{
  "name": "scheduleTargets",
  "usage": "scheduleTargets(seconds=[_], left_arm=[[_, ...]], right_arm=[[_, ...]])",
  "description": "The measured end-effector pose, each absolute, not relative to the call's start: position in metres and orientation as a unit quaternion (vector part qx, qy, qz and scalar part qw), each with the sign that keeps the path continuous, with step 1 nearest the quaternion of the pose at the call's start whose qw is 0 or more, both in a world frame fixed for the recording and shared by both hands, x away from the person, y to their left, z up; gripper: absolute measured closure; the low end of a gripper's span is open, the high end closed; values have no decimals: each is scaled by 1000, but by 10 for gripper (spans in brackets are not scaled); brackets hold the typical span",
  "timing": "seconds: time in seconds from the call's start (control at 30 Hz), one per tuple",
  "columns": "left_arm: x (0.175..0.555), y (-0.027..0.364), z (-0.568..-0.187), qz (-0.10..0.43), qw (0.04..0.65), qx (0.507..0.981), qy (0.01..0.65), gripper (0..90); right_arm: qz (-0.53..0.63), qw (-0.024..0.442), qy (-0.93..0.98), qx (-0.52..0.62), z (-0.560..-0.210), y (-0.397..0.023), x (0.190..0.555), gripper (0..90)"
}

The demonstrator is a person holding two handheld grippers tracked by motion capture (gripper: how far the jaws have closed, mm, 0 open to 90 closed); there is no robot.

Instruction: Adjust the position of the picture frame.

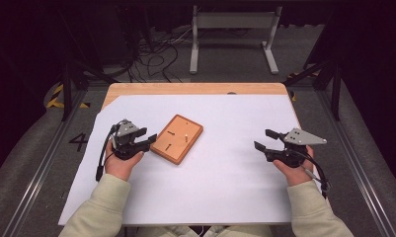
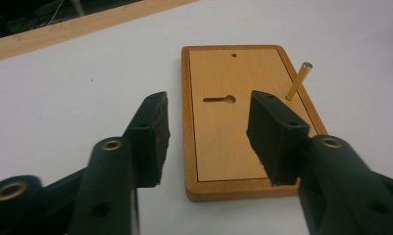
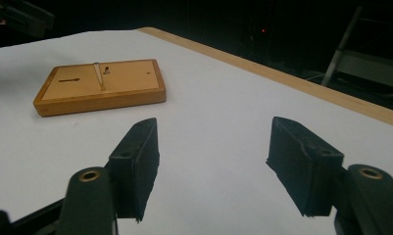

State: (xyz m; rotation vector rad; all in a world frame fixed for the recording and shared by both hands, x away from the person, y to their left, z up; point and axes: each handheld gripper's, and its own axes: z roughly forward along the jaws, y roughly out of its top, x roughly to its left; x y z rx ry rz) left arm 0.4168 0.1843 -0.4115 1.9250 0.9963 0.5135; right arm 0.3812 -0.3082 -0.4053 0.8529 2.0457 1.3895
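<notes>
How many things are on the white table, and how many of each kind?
Wooden board: 1
Brass pin standing up in the board: 1
Black grippers, the left gripper and the right gripper, both open and empty: 2
Total: 4

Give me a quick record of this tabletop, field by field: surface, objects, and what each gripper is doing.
surface: white sheet over a wooden table
object: flat rectangular wooden board with a keyhole-shaped slot
peg: thin brass-coloured pin standing tilted in the board
left gripper: open, empty, at the board's edge
right gripper: open, empty, apart from the board
</notes>
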Motion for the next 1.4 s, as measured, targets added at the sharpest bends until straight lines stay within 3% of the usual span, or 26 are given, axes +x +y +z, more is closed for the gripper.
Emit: scheduleTargets(seconds=[0.27, 0.33, 0.6, 0.87, 1.4], left_arm=[[424, 189, -413, 190, 439, 768, 426, 863], [425, 191, -412, 178, 443, 762, 436, 894], [431, 182, -382, 204, 429, 771, 423, 896], [457, 172, -373, 196, 412, 786, 418, 898], [512, 157, -400, 157, 355, 807, 445, 898]], right_arm=[[508, 257, 757, 320, -406, -311, 379, 373], [510, 256, 756, 320, -406, -312, 378, 373], [510, 256, 754, 327, -406, -316, 374, 373], [508, 259, 750, 335, -405, -322, 368, 373], [500, 265, 746, 350, -406, -332, 354, 372]])
